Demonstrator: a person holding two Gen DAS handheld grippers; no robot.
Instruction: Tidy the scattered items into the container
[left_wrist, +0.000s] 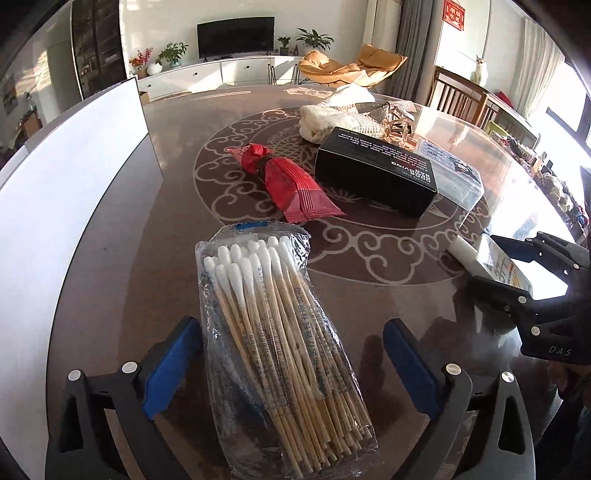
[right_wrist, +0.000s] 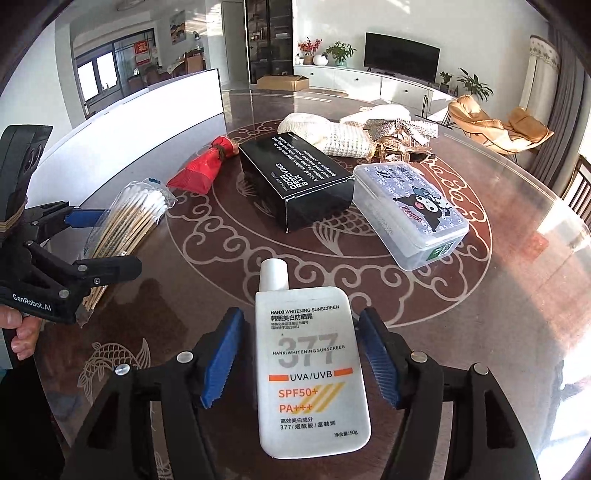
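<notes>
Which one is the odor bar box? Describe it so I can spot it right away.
Start at the round patterned table and go to its middle. The black box lies there between the red packet and the clear lidded cartoon-cow box. It is the only black item, with white lettering.

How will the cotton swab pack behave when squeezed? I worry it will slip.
The cotton swab pack has a crinkled, glossy film wrapper, so it probably slides against the pads. Its loose sticks likely shift and bunch under pressure. It looks light, and lying flat it seems unlikely to roll.
</notes>
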